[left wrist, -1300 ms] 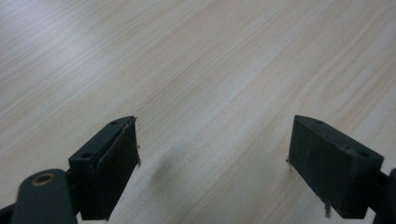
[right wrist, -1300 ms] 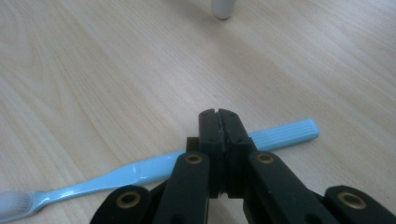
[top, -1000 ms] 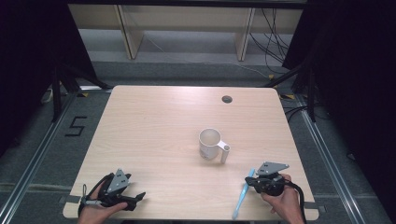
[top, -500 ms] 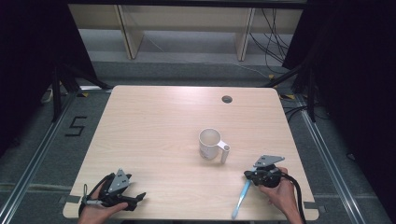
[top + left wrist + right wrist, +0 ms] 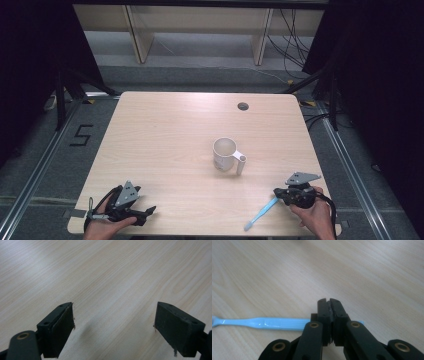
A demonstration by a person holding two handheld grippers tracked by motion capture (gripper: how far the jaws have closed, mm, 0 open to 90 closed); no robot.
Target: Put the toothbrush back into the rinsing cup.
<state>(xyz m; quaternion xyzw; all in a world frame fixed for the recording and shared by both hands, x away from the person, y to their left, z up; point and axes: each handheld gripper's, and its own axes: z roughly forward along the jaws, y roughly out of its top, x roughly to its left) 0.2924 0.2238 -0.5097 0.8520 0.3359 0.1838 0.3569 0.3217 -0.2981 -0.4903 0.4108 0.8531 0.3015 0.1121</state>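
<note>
Since a second ago my right gripper (image 5: 280, 192) has shifted a little toward the table's right side along the near edge, taking the light blue toothbrush (image 5: 261, 215) with it, while my left gripper (image 5: 146, 214) has kept its place at the near left corner.

From the high view, the wooden table (image 5: 165, 135) carries a white mug (image 5: 224, 154) standing upright near the middle, its handle turned toward the right and near side. A small dark grommet (image 5: 243, 106) sits near the far edge. My right hand (image 5: 315, 212) is at the near right corner, and the toothbrush sticks out from the gripper toward the near left, its tip close to the table's near edge. The mug is well apart from both grippers.

Through the left gripper view, my two black jaws stand wide apart with bare tabletop (image 5: 112, 277) between them, grasping nothing.

Through the right gripper view, my jaws are clenched together, pads meeting at the tips. The toothbrush (image 5: 262, 323) lies flat on the wood, crossing under the jaws just behind their tips; its handle runs away to the left of that view and a short blue end peeks out on the right. Whether the jaws truly pinch it there I cannot tell.
</note>
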